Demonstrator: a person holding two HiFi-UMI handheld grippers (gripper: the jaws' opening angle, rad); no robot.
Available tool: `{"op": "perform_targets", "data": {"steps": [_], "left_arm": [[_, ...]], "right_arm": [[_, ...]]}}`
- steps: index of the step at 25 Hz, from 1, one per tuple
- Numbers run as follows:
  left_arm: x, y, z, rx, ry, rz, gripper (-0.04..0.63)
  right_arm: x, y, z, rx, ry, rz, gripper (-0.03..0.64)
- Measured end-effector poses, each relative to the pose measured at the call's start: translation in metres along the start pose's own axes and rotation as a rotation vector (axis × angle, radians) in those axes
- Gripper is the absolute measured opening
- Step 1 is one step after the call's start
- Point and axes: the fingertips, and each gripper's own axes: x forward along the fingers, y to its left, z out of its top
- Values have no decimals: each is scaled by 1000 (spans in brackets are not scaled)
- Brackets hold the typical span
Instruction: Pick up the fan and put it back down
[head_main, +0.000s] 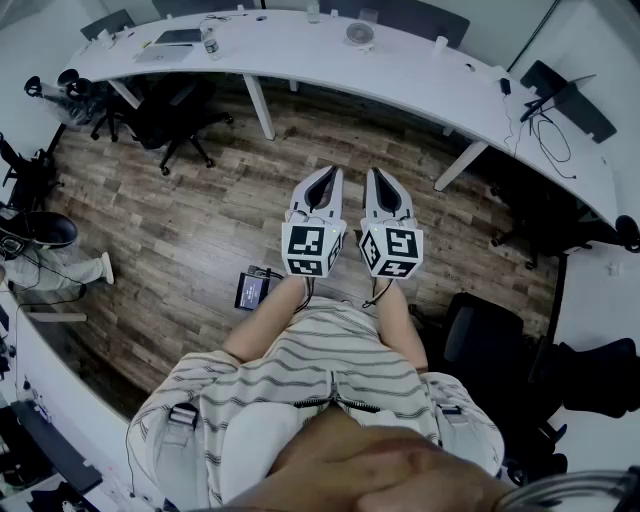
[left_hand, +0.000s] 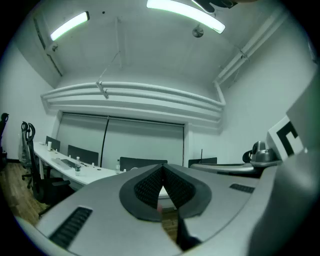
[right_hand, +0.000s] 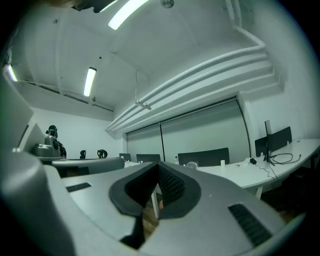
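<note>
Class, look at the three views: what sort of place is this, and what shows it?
Most likely an office or meeting room: a long curved white desk, black swivel chairs beside it, and a monitor standing on the desk.

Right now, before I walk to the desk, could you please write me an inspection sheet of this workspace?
Surface: long curved white desk, mostly bare.
Job's things: fan stands near the desk's far edge, untouched.
Clutter: water bottle and laptop at the desk's left end.
Grippers: left gripper and right gripper shut, empty, held side by side over the floor.
Cables: black cables on the desk's right end.
Surroundings: wooden floor, office chairs.
</note>
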Motion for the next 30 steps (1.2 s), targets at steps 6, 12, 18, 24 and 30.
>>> {"op": "perform_targets", "data": {"steps": [6,12,18,24,30], "left_arm": [[7,-7,-1,8,6,-9,8],[10,-16,-6,5,13,-14,8],[17,-32,-9,1,24,-11,8],[28,-59,-21,4,22,-2,8],[30,-74,-37,-4,32,5,8]], "right_arm": [[1,-7,1,0,1,2,12],[-5,-17,-3,2,4,-5,11],[-12,-33,-2,51,-4,16,12],[-25,-59,-9,46,-3,23,12],[-35,-75,-22,46,15,9,11]]}}
